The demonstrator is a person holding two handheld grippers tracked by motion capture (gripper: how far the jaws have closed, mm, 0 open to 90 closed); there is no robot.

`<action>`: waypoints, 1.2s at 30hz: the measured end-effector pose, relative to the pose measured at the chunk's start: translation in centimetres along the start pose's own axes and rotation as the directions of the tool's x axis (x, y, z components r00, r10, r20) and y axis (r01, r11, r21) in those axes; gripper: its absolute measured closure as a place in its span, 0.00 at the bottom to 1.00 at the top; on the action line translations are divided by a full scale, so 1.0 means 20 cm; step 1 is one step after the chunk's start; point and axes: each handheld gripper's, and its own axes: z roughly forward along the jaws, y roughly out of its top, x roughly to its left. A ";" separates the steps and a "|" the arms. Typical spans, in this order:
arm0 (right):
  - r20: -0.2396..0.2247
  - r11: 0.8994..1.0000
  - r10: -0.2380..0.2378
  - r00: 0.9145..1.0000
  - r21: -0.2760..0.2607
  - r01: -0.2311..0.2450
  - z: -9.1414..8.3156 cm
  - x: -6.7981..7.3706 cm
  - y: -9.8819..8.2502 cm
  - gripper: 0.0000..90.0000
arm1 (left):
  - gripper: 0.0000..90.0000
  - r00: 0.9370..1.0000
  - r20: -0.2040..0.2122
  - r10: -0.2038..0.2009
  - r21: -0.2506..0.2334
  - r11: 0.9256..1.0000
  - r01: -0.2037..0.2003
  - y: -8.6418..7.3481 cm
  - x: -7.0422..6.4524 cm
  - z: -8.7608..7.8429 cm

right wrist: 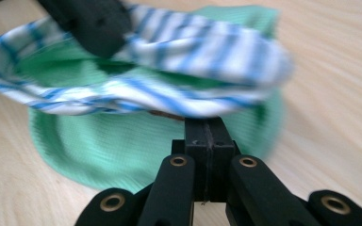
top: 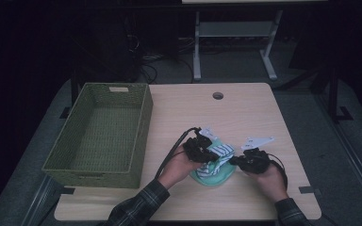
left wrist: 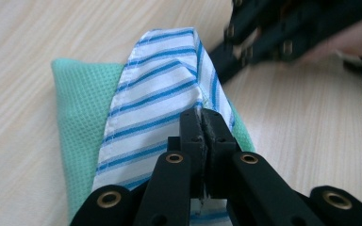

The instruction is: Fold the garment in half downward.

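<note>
A white cloth with blue stripes (top: 222, 151) lies over a mint-green cloth (top: 211, 178) near the table's front edge. In the left gripper view my left gripper (left wrist: 202, 118) is shut, pinching a fold of the striped cloth (left wrist: 160, 89), with the green cloth (left wrist: 80, 108) flat beneath. My right gripper (right wrist: 206, 126) is shut too, its tips holding the lower edge of the striped cloth (right wrist: 202, 61), which hangs stretched above the green cloth (right wrist: 118, 146). From above, the left gripper (top: 214, 154) and right gripper (top: 234, 160) face each other across the cloth.
A woven green basket (top: 143, 123) stands on the left side of the table (top: 245, 113), with nothing in it. A round cable hole (top: 218, 95) sits near the far edge. Bare wood lies behind and to the right of the cloths.
</note>
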 end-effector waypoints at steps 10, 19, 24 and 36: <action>0.050 0.999 0.039 0.998 -0.037 -0.037 -0.09 -0.08 -0.02 1.00 | 0.97 0.999 0.033 0.018 0.049 0.999 -0.020 -0.03 -0.05 0.12; 0.032 0.999 0.008 0.999 -0.047 -0.006 -0.09 -0.05 0.01 1.00 | 0.80 0.999 0.042 0.019 0.041 0.999 -0.021 -0.03 -0.08 0.14; 0.017 0.998 -0.012 1.000 -0.054 0.013 -0.10 -0.03 0.02 1.00 | 0.81 0.999 0.051 0.016 0.004 1.000 -0.016 -0.03 -0.09 0.05; -0.002 1.000 -0.022 1.000 -0.001 0.022 -0.03 0.00 0.01 1.00 | 0.99 0.996 0.086 -0.001 0.065 0.998 -0.004 -0.18 -0.16 0.06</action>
